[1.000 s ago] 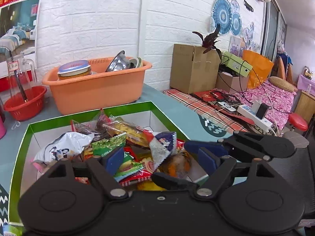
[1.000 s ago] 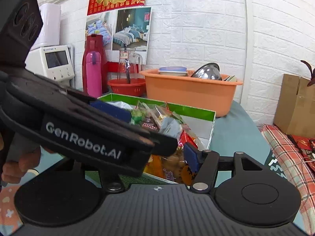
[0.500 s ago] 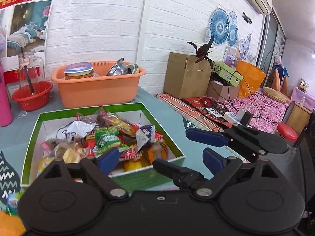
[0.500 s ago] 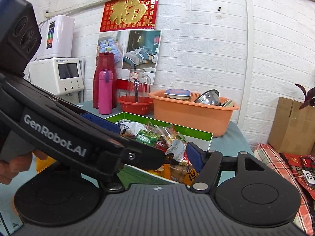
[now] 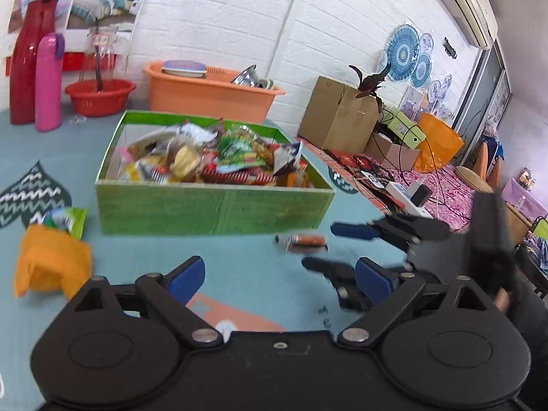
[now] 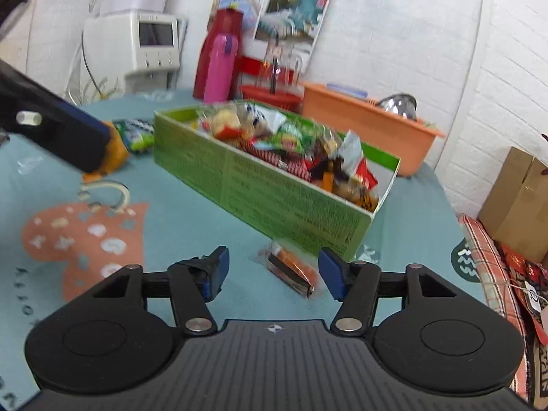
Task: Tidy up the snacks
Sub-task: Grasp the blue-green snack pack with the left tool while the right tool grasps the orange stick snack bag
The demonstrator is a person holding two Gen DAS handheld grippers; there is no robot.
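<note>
While the right tongs are closing, unclamped, the sausage packet lies diagonally between them — left tongs open.

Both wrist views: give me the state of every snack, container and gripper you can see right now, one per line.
Green box: open-topped, heaped with snack packets.
Orange-and-black snack packet: lying flat on the table, between the right gripper's fingers, not pinched.
Orange packet: loose on the table, outside the box.
Green packet: loose on the table, beside the orange packet.
Right gripper: wide, jaws closing.
Left gripper: open, empty.
</note>
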